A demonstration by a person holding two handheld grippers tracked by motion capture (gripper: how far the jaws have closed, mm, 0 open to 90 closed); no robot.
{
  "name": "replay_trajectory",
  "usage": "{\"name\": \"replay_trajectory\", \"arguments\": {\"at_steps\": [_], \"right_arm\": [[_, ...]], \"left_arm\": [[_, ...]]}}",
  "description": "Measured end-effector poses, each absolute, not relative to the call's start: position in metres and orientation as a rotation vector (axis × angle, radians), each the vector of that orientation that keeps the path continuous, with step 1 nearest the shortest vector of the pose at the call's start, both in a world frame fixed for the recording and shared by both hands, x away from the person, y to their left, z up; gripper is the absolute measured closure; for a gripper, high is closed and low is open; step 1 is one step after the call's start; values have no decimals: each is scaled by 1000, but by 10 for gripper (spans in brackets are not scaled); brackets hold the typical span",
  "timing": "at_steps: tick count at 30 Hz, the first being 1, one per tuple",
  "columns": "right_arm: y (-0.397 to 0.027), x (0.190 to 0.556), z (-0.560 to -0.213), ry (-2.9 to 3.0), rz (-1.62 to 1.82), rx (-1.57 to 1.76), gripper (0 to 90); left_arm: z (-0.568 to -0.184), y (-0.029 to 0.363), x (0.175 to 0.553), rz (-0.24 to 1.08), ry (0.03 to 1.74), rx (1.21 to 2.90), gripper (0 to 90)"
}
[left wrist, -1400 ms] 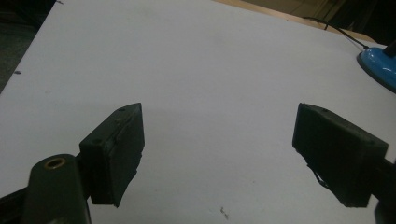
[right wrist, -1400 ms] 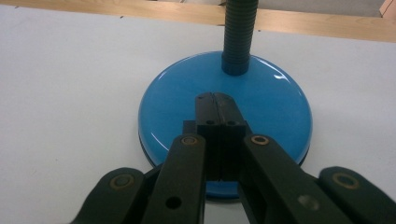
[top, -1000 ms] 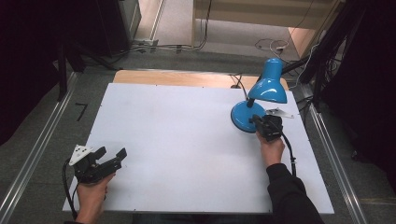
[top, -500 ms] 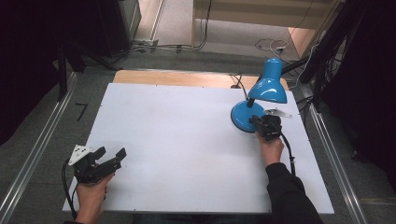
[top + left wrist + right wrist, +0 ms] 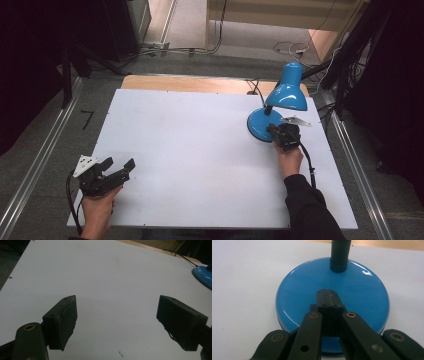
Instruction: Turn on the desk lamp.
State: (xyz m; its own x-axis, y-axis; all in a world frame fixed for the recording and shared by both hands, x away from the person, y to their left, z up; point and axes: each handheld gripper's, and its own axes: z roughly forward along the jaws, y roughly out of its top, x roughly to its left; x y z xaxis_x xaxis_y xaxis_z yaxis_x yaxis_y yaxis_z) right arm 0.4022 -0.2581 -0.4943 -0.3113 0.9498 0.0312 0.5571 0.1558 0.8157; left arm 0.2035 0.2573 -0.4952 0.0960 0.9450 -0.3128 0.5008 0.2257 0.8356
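A blue desk lamp [image 5: 280,107] stands at the right side of the white table [image 5: 195,150], its shade [image 5: 289,89] tilted over its round base [image 5: 332,297]. My right gripper [image 5: 276,133] is shut, its two jaws pressed together with nothing between them, and their tips rest over the base just in front of the black ribbed neck [image 5: 340,255]. Whether the tips touch the base I cannot tell. My left gripper [image 5: 119,166] is held near the table's front left corner, open, with bare table between its jaws [image 5: 117,322]. The base's edge [image 5: 203,276] appears far off in the left gripper view.
A strip of wooden board [image 5: 190,82] lies along the table's far edge. The lamp's cord [image 5: 255,87] runs off the back. Metal rails [image 5: 35,170] flank the table on both sides, with cables on the floor beyond.
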Motion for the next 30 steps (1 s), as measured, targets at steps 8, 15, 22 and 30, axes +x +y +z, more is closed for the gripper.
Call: {"name": "replay_trajectory", "arguments": {"at_steps": [8, 15, 22, 30], "right_arm": [[-257, 402, -494, 1938, 1021, 1418, 872], [-256, 401, -495, 1941, 1003, 1406, 873], [-255, 401, -496, 1938, 977, 1381, 873], [-255, 400, -496, 1936, 953, 1361, 873]], "left_arm": [[-495, 257, 203, 586, 1544, 1409, 173], [-495, 257, 203, 586, 1544, 1408, 173], [-495, 258, 202, 584, 1545, 1405, 173], [-495, 258, 203, 586, 1546, 1405, 173]]}}
